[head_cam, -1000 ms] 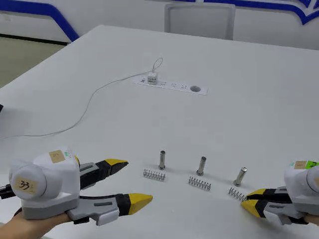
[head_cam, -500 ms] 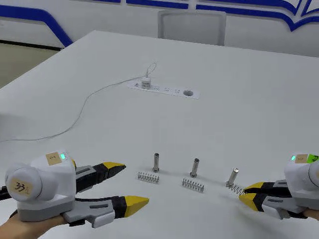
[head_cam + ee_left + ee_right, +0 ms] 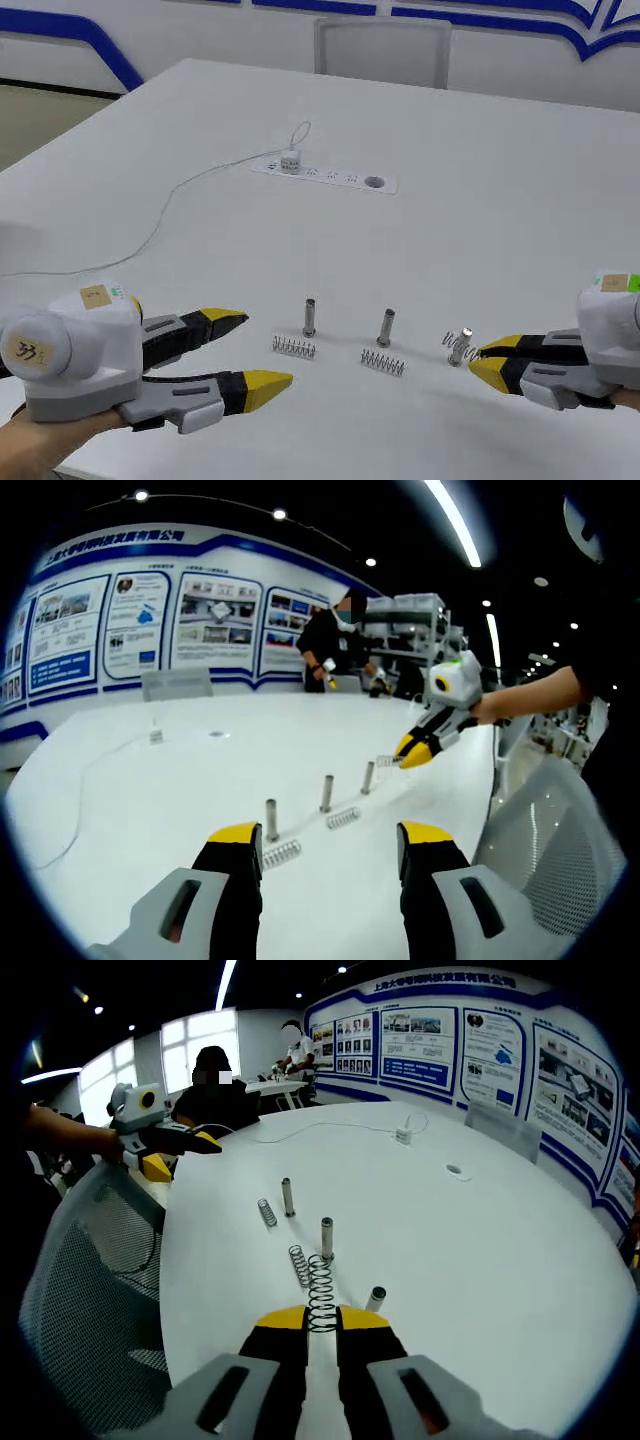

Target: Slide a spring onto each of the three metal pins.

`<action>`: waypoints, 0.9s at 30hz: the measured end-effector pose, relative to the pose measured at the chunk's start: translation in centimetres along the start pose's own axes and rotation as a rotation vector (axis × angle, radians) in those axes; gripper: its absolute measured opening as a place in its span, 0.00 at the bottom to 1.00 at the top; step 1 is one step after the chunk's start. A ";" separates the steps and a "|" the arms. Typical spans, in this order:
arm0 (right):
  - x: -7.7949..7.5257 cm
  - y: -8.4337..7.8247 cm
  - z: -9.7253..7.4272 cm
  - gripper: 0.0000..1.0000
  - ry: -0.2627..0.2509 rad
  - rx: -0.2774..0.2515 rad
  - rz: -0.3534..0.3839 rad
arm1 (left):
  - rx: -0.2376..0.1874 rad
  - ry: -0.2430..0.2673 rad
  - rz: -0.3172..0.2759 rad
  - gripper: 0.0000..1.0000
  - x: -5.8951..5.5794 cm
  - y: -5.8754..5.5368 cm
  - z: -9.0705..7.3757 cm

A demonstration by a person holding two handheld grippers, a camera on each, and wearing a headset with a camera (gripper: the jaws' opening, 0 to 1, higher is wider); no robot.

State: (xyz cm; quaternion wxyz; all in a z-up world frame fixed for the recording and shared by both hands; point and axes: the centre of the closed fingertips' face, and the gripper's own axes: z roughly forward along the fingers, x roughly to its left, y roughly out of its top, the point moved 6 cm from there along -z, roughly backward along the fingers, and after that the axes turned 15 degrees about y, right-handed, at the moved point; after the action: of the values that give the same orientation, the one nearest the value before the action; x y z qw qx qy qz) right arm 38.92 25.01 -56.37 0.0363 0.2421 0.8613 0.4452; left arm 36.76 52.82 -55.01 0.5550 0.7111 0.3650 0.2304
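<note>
1. the right tongs are pressed together on one end of the held spring, so most of its coils jut free past the tips.
2. in the head view that spring hangs at 9 o'clock of the tips, just beside the top of the right pin. i cannot tell if they touch, and it is not yet threaded on.
3. pinching the end likely leaves the open end free to go over the pin.
4. the left pin and middle pin stand bare on the table. the left spring and middle spring lie flat at about 6 o'clock of their bases, handy for later.
5. the left tongs are spread and empty at 8 o'clock of the left pin, apparently waiting.
6. next, the coil must line up with the pin's axis.
</note>
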 end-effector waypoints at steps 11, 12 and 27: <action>1.3 1.9 0.2 0.11 0.033 0.018 -0.079 | -0.028 -0.063 0.029 0.55 -1.2 2.3 1.4; 1.4 1.9 0.2 0.11 0.033 0.021 -0.082 | -0.028 -0.067 0.036 0.55 -1.2 2.4 1.5; 2.8 4.1 -0.6 0.11 0.043 0.006 -0.094 | -0.030 -0.147 0.107 0.53 -2.5 4.3 3.4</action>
State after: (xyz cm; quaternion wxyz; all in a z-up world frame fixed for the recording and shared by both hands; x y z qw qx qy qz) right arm 37.90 27.81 -52.41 0.0380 0.1921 0.8735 0.4457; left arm 38.82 48.24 -51.59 0.5777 0.7363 0.2812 0.2122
